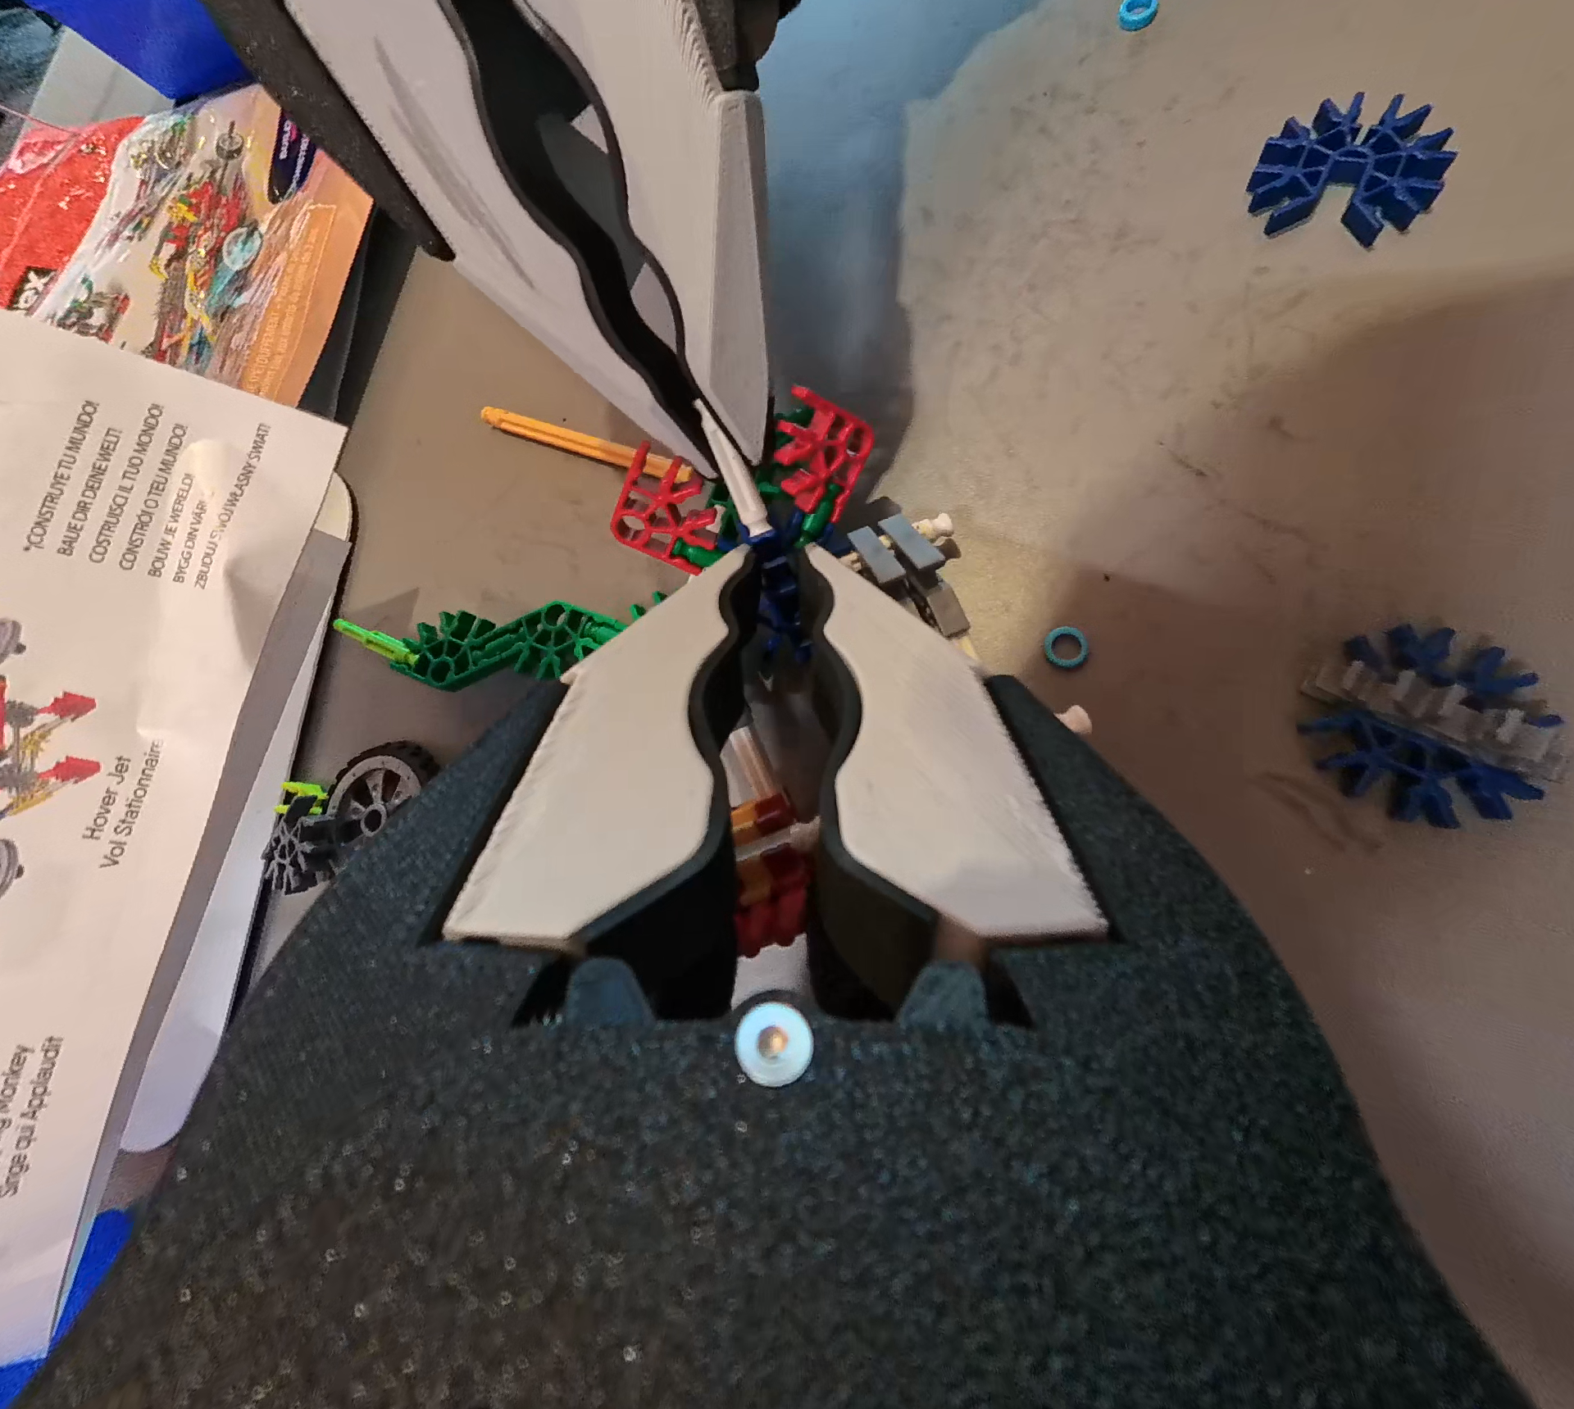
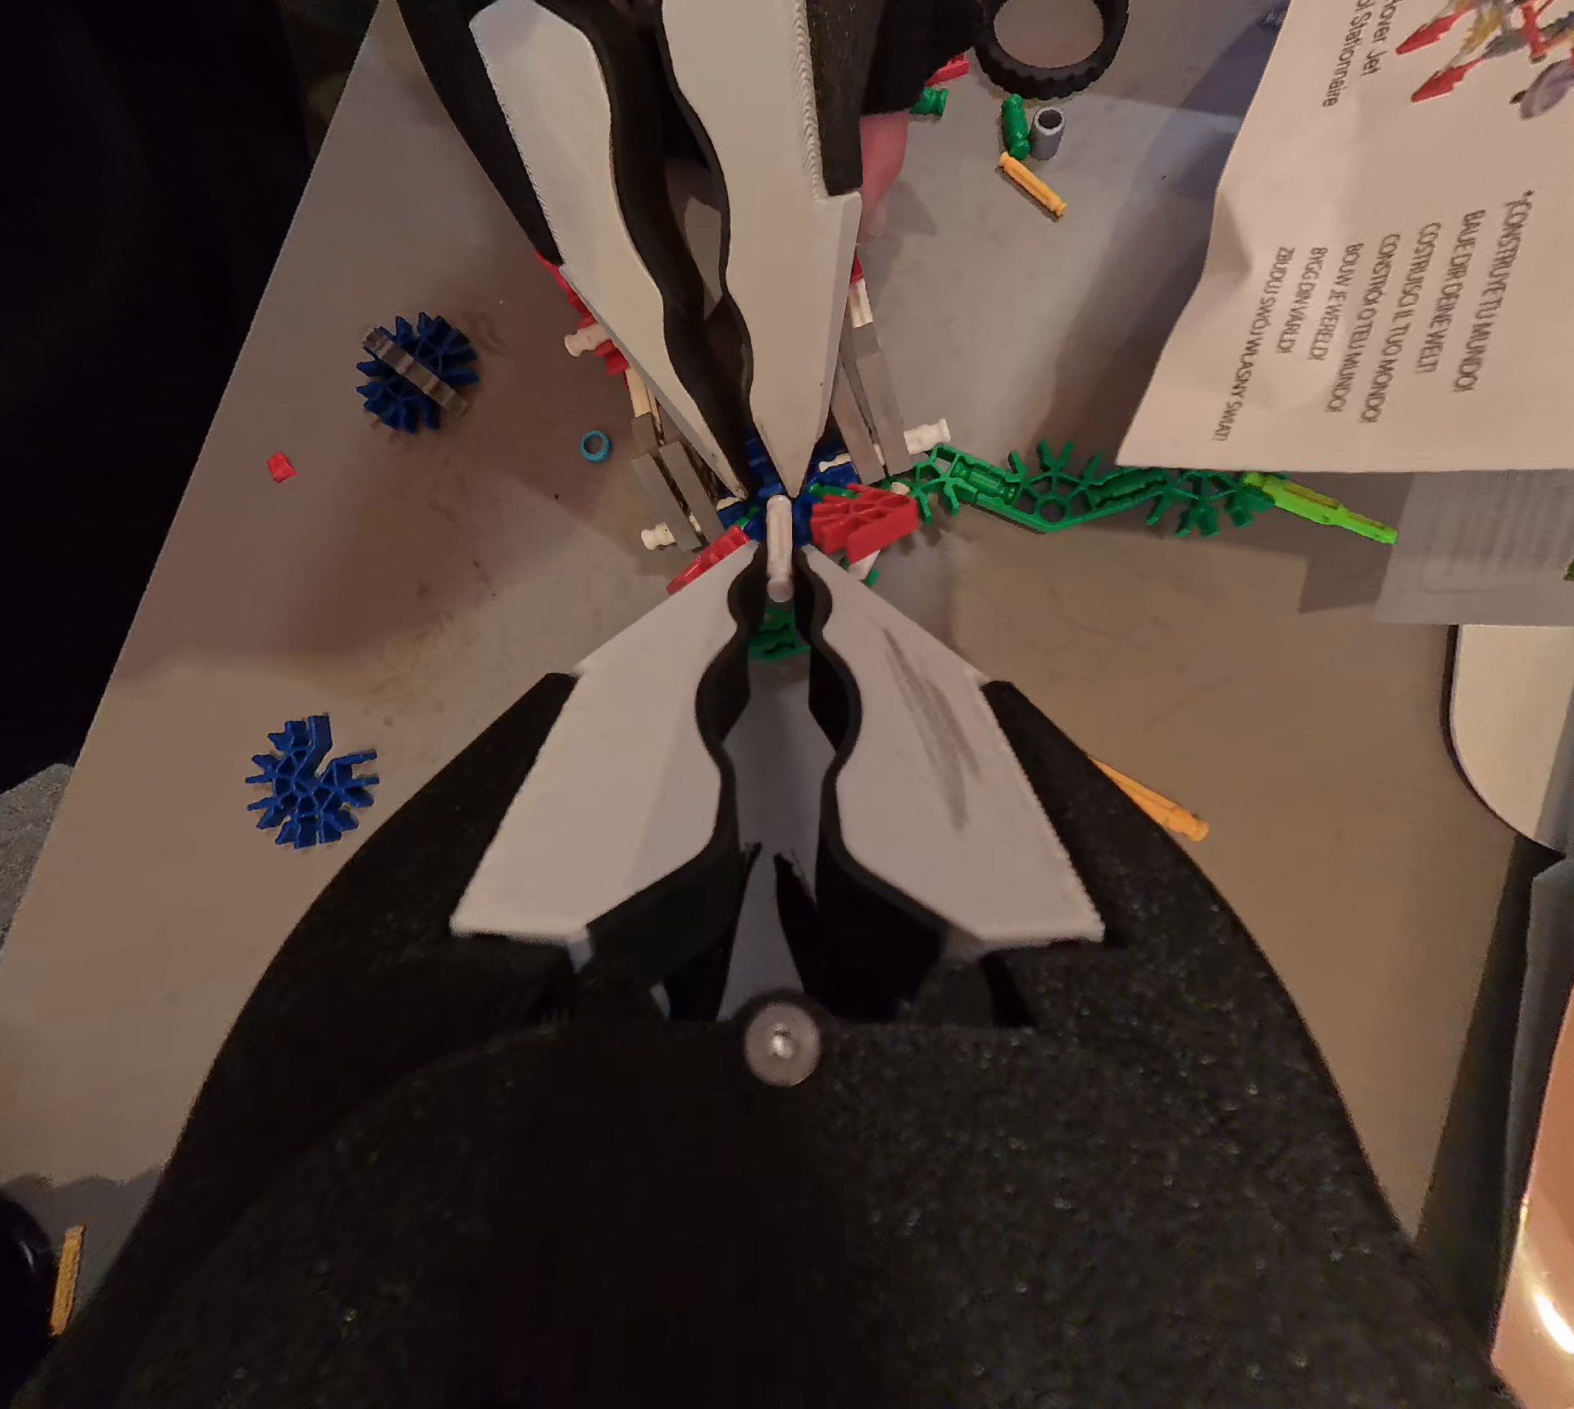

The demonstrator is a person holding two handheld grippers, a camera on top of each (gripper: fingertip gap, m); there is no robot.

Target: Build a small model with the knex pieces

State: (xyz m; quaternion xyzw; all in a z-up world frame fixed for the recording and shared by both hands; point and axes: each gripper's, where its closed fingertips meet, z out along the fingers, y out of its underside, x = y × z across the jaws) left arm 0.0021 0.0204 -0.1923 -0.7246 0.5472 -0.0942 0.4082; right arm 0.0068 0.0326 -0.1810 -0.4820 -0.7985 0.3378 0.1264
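Observation:
A toy model of red [image 1: 826, 453], green and blue plastic connectors lies on the grey table. My left gripper [image 1: 771, 559] is shut on the model's blue connector [image 1: 779, 602]; it enters the right wrist view [image 2: 771, 487] from the top. My right gripper [image 2: 779, 559] is shut on a short white rod [image 2: 778, 529] whose far end touches the blue hub. It shows in the left wrist view [image 1: 737, 461] from above, with the rod [image 1: 745, 495] sticking out of its tips. A green connector chain [image 2: 1065, 495] runs off the model.
Blue snowflake connectors [image 1: 1354, 176] [image 1: 1431, 729] and light blue rings [image 1: 1066, 648] lie to the right. A printed instruction sheet [image 1: 128, 602], a small wheel [image 1: 379, 780] and an orange rod [image 1: 562, 436] lie to the left. A black tyre [image 2: 1052, 23] sits farther off.

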